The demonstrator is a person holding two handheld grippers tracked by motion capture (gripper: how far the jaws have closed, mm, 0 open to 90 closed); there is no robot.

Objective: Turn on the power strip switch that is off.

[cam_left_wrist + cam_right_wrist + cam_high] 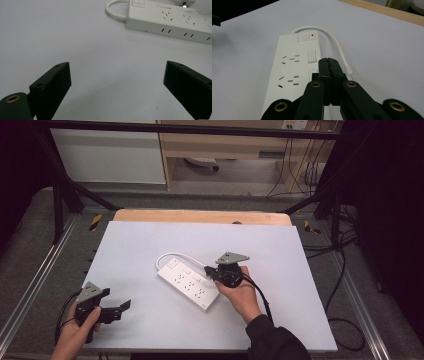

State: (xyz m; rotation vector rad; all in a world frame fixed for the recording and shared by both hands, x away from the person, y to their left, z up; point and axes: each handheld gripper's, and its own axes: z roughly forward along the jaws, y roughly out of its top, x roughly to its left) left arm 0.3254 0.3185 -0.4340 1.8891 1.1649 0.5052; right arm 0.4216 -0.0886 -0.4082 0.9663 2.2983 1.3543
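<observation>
1. Table (150,320): pale grey surface.
2. Power strip (189,283): white, lying flat near the table's centre, cable (175,255) looping from its far end.
3. Right gripper (216,273): jaws pressed together, empty, tips over the strip's switches.
4. Left gripper (121,310): jaws spread wide, empty, near table's front-left corner, well apart from the strip.

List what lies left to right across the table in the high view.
Left gripper → power strip → right gripper, its jaws over the strip's right part.
</observation>
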